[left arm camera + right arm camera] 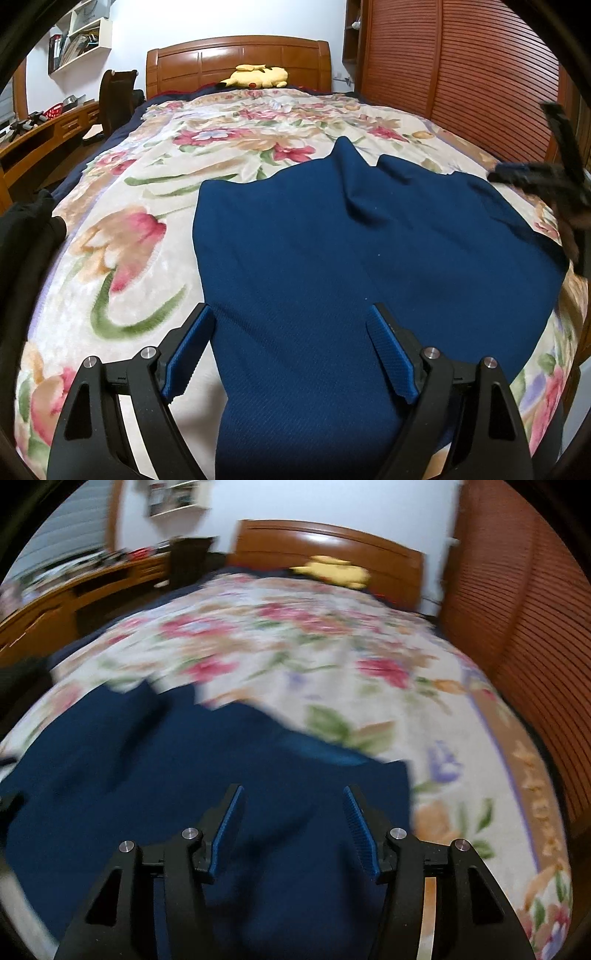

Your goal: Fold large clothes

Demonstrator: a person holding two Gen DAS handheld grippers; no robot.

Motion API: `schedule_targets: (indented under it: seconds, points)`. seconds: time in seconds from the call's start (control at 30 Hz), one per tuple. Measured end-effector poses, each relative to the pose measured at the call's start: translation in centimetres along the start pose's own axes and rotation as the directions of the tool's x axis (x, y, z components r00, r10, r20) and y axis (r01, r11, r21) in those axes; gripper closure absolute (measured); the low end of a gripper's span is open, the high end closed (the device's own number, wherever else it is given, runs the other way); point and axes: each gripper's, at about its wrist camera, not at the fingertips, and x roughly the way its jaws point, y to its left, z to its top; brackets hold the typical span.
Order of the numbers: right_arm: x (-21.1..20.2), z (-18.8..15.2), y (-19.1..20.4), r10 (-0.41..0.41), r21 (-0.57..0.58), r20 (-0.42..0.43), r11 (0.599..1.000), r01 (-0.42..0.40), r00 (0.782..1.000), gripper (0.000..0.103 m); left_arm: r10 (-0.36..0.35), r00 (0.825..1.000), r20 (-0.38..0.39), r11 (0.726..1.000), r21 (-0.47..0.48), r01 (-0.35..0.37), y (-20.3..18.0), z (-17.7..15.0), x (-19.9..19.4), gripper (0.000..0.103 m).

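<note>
One blue garment (332,258) is lying on one blanket (122,236), beneath two gaping grippers: left (291,314), right (292,794), both holding nothing.

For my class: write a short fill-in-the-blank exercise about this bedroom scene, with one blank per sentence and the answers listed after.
1. The garment spread on the bed is dark ____.
2. The blanket under it carries a ____ pattern.
3. A ____ plush toy lies by the wooden headboard.
4. The left gripper and right gripper both have their fingers ____, holding nothing.

Answers: blue; floral; yellow; open
</note>
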Motion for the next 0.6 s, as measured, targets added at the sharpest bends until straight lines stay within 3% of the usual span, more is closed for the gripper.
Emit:
schedule_targets:
  seconds: [0.23,0.6]
  points:
    - [-1.6,-3.5,5.2,0.125,-0.054,-0.016,0.991,-0.126,0.992,0.046,0.005,1.000,0.009,1.000,0.001,-0.005,0.0,0.0,-0.2,0.018]
    - [-4.6,-5.6,8.6,0.138,-0.073,0.018,0.988,-0.137,0.990,0.046,-0.012,0.999,0.035,1.000,-0.017,0.013,0.7,-0.1,-1.0,0.018]
